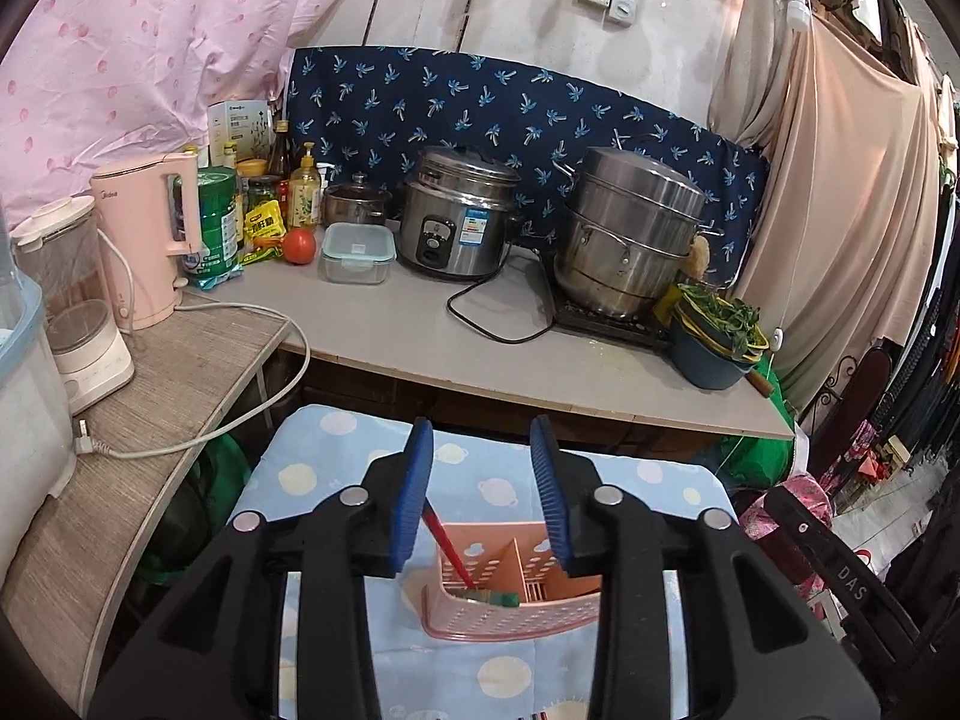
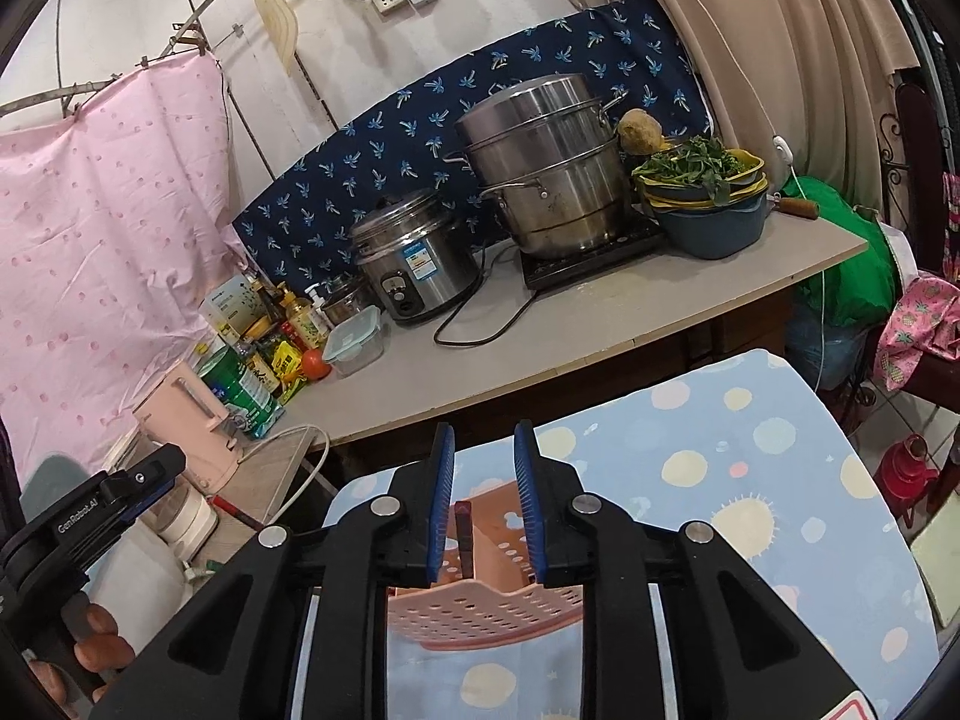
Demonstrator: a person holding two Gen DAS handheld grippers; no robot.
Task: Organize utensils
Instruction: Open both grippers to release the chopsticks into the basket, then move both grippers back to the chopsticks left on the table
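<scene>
The pink perforated utensil caddy (image 1: 516, 606) (divided inside) holds a red-handled utensil (image 1: 447, 552); left gripper (image 1: 480, 492) and right gripper (image 2: 483, 504) stand open, gripping nothing.

A pink perforated utensil basket (image 1: 516, 606) stands on the blue dotted cloth-covered table (image 1: 660, 480).

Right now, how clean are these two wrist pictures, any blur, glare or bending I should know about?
Left wrist view: sharp, evenly lit, no strong glare; the fisheye bows the counter edge and darkens the corners. Right wrist view: equally sharp, the whole scene tilted, the steamer pot leaning, only soft highlights on its steel. In both, the pink utensil basket sits partly hidden behind black gripper bodies.
</scene>
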